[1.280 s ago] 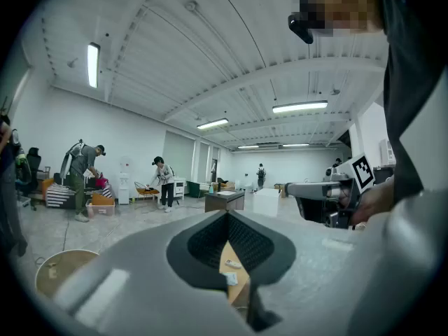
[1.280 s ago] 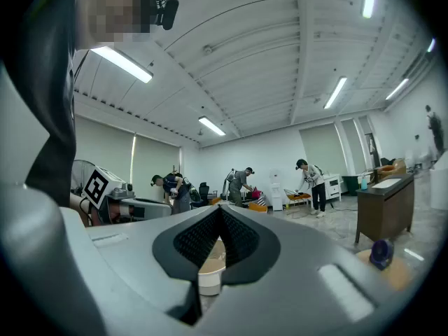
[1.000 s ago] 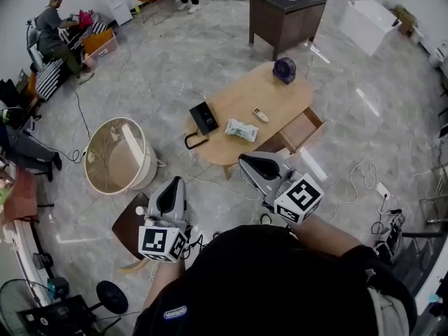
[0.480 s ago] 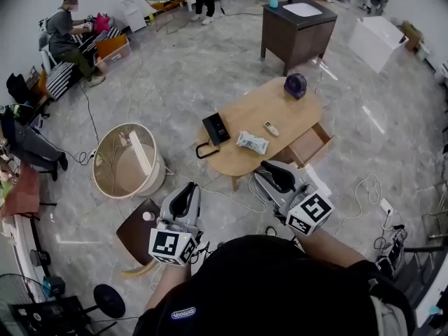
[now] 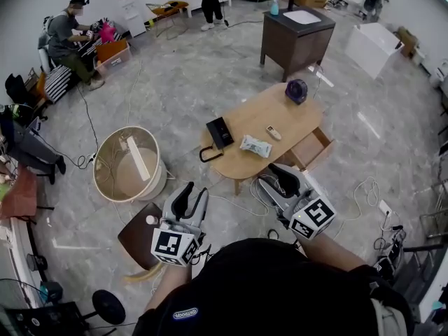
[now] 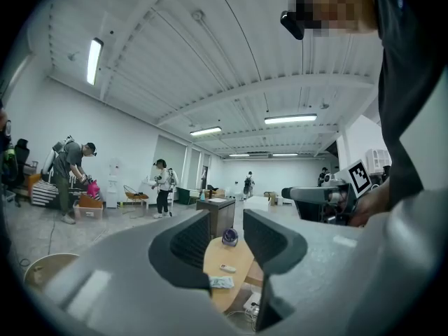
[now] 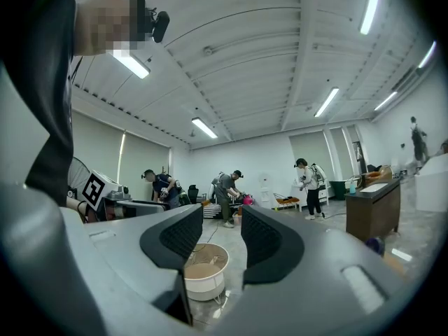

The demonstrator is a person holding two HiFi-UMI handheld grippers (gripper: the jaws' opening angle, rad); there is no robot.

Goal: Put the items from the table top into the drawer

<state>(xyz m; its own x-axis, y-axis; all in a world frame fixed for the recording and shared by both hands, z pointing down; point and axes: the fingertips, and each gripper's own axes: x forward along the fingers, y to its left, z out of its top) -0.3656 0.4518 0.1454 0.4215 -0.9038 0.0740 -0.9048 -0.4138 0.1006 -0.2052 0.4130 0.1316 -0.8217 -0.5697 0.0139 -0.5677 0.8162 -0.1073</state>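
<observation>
An oval wooden table stands ahead of me on the floor. It carries a black pouch, a white packet, a small remote and a purple round object. Its drawer hangs open on the right side. My left gripper is open and empty, held short of the table. In the left gripper view the gripper frames the table and the purple object. My right gripper is open and empty near the drawer. In its own view the right gripper faces away from the table.
A white round basket stands left of the table, with a brown stool nearer me. Cables run over the floor. A dark cabinet and a white box stand behind. People work at the far left.
The whole head view has shifted, so the table sits slightly further right and lower. Both grippers have drifted right with it and stay open and empty.
</observation>
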